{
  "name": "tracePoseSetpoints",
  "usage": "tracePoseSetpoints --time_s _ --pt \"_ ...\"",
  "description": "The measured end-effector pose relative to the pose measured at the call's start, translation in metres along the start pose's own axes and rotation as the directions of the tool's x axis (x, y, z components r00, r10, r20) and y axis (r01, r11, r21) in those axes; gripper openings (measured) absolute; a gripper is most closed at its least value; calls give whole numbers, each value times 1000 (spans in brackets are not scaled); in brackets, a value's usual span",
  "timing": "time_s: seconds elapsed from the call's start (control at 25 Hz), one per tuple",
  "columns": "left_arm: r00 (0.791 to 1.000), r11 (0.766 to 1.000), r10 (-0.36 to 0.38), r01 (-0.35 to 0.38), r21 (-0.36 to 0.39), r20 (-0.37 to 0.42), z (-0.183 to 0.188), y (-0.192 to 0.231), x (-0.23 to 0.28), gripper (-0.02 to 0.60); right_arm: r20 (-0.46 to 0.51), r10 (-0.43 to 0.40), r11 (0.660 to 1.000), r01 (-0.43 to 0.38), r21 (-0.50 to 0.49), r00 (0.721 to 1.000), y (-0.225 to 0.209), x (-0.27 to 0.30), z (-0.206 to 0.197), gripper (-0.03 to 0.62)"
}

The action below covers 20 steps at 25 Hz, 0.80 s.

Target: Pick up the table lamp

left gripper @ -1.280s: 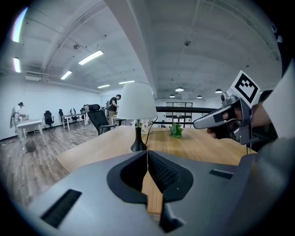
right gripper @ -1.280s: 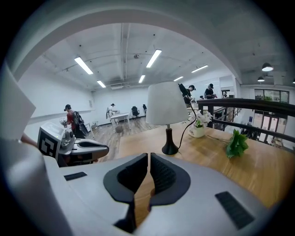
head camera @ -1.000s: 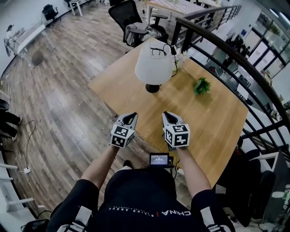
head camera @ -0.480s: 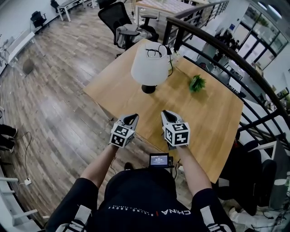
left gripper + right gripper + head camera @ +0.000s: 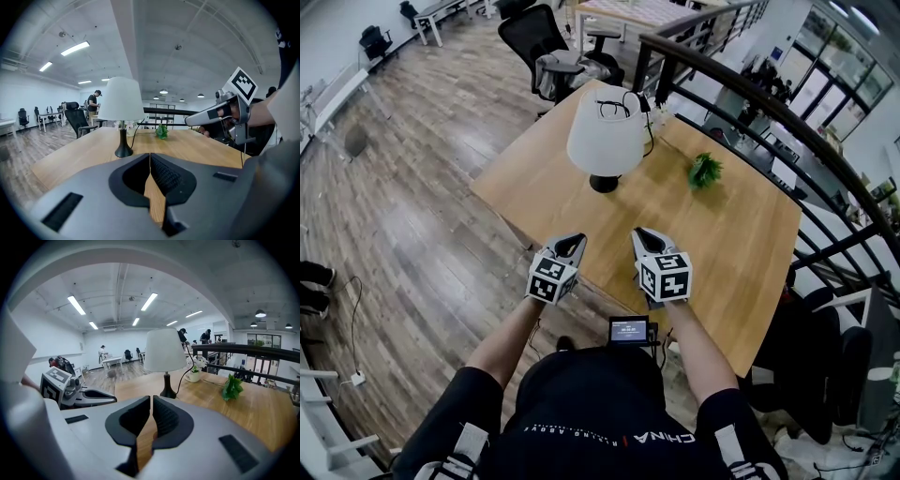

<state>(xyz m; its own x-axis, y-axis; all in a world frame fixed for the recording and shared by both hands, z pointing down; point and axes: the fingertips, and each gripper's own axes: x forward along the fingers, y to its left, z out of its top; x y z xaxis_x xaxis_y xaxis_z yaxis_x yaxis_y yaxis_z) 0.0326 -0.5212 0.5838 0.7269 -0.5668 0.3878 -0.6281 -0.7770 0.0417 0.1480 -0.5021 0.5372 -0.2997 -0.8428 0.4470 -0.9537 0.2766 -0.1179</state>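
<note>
While your left gripper [image 5: 572,241] and right gripper [image 5: 642,234] hang closed and empty over the table's [image 5: 722,234] near edge, the lamp [image 5: 602,136] stands well ahead. It is likely light and top-heavy, with a crushable shade [image 5: 121,99], so grip the stiff stem [image 5: 123,136] above the base [image 5: 123,152].

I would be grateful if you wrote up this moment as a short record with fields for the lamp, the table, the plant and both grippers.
Table lamp: upright on the far part of the table, white shade, black base, untouched
Table: wooden
Green plant: to the right of the lamp, apart from it
Left gripper: jaws together, empty, over the near edge, well short of the lamp
Right gripper: jaws together, empty, beside the left one
</note>
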Motion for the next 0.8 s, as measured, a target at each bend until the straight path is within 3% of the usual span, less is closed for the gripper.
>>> tracePoseSetpoints --time_s 0.4,0.68,0.72,0.76,0.8 --pt "1000 998 4 -4 -65 11 14 -20 23 20 -1 43 999 -43 -21 999 -22 -8 2 43" --pt "991 988 118 -112 -104 58 30 -2 61 23 30 108 992 -105 -73 994 -37 11 26 43" --pt "990 986 130 -123 -115 62 31 4 69 46 35 114 991 -112 -70 993 -39 18 30 43" --pt "988 984 137 -128 -126 65 31 9 79 113 40 120 991 -117 -66 992 -42 26 34 43" --pt "988 982 141 -131 -134 68 31 16 89 130 46 124 990 -121 -66 991 -45 35 39 43"
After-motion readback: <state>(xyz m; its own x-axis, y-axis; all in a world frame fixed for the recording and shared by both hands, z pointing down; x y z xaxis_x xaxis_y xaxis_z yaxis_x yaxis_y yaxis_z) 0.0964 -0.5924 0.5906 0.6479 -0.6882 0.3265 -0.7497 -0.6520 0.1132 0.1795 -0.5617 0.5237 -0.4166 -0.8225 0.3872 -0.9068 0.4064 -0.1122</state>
